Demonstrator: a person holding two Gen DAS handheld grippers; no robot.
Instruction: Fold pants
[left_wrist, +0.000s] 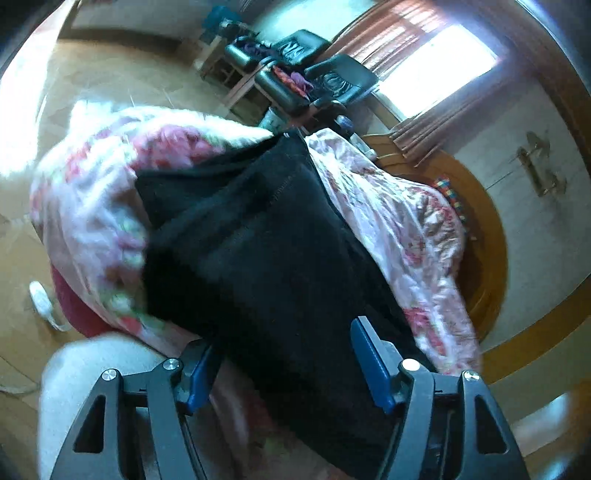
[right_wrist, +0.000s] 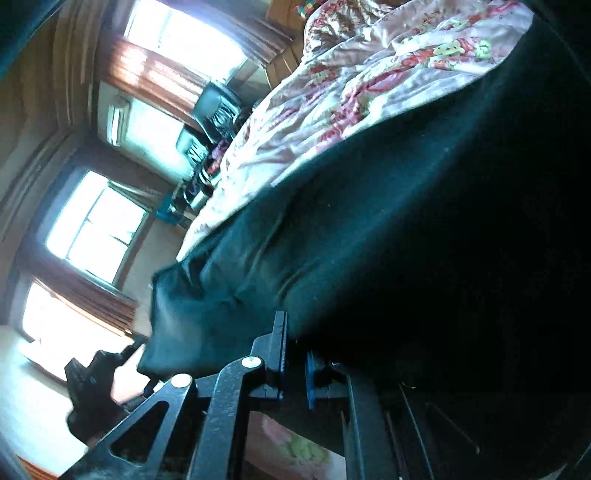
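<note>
The black pants (left_wrist: 266, 251) lie stretched over a bed with a pink floral sheet (left_wrist: 406, 221). My left gripper (left_wrist: 284, 365) is open, its blue pads wide apart on either side of the near end of the pants. In the right wrist view the pants (right_wrist: 388, 221) fill most of the frame, over the floral sheet (right_wrist: 332, 103). My right gripper (right_wrist: 295, 354) is shut on an edge of the pants, its blue pads close together with dark cloth between them. The left gripper (right_wrist: 96, 384) shows blurred at the lower left of that view.
Black chairs (left_wrist: 317, 70) and a shelf with clutter stand beyond the bed. A bright window with reddish curtains (left_wrist: 436, 62) is at the far right. A wooden bed frame (left_wrist: 487, 236) curves along the bed's right side. The wooden floor (left_wrist: 110, 81) lies to the left.
</note>
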